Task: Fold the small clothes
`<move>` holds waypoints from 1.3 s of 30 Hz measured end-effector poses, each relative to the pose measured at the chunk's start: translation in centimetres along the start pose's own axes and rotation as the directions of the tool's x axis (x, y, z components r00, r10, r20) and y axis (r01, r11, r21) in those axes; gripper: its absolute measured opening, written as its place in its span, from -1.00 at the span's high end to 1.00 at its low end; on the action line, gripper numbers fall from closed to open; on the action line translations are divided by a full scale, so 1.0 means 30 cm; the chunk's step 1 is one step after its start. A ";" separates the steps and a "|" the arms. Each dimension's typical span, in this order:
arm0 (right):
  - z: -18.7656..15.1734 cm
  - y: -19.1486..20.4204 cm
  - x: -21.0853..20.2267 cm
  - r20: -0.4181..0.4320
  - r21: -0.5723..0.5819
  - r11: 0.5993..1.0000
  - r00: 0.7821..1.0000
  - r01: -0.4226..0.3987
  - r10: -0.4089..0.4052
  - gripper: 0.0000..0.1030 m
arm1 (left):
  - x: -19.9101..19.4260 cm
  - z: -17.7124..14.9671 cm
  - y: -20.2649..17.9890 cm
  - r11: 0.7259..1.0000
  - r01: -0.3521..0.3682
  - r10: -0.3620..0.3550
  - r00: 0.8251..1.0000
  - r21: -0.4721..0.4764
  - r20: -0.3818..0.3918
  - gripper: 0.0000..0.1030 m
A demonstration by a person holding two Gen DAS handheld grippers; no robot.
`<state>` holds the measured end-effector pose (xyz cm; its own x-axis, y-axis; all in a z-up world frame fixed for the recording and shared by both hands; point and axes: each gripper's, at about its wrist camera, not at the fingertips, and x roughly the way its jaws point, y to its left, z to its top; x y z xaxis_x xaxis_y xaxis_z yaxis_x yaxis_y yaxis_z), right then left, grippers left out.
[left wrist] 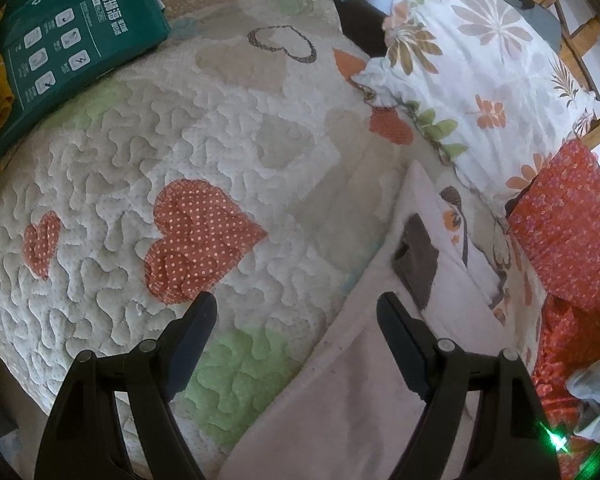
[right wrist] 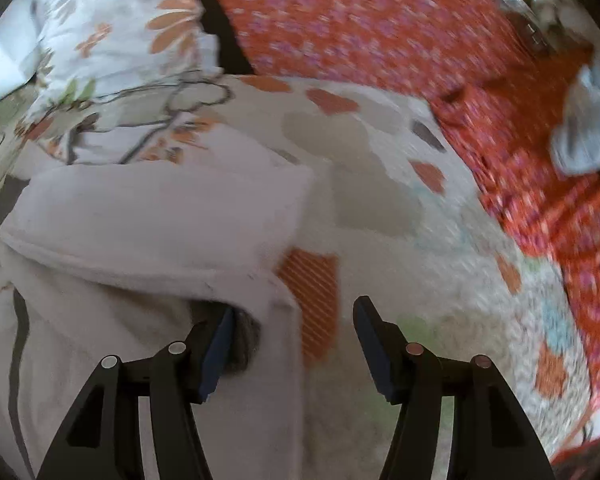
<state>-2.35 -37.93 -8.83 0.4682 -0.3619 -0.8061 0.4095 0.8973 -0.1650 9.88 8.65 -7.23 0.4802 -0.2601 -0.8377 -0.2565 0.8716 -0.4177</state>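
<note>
Pale pink soft garment [right wrist: 152,216] on quilted heart-patterned bedspread [left wrist: 140,160] looks part-folded; more folds likely left. Left gripper [left wrist: 296,312] and right gripper [right wrist: 294,320]: jaws open, empty.

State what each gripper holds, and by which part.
Nothing is held. Left gripper and right gripper are both open above the pale pink folded garment.

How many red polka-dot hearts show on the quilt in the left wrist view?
2. The large heart lies mid-quilt, just ahead of the left gripper; the small heart sits near the quilt's left edge. The pale garment may hide others.
</note>
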 end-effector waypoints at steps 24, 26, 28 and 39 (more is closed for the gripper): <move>0.106 -0.067 0.115 -0.148 0.249 0.942 0.953 -0.224 0.265 -0.06 | 0.014 -0.009 -0.008 1.000 -0.012 0.012 1.000 0.026 -0.004 -0.58; 0.100 -0.050 0.052 -0.106 0.196 0.957 0.966 -0.213 0.236 -0.06 | 0.018 -0.012 -0.010 0.999 -0.001 0.001 1.000 0.037 -0.017 -0.58; 0.090 -0.059 0.019 -0.092 0.185 0.954 0.963 -0.234 0.254 -0.06 | 0.023 -0.026 -0.019 0.998 0.004 -0.003 1.000 0.066 -0.026 -0.58; -0.157 -0.251 0.013 -0.108 0.402 0.805 0.851 -0.436 0.515 -0.07 | 0.055 -0.146 -0.012 0.974 0.099 -0.074 0.989 0.204 -0.125 -0.58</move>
<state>-8.93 -43.65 -10.58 0.5242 0.1812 -0.8321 0.4401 0.7788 0.4469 7.09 6.08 -10.02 0.3892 -0.3739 -0.8419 -0.0314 0.9080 -0.4177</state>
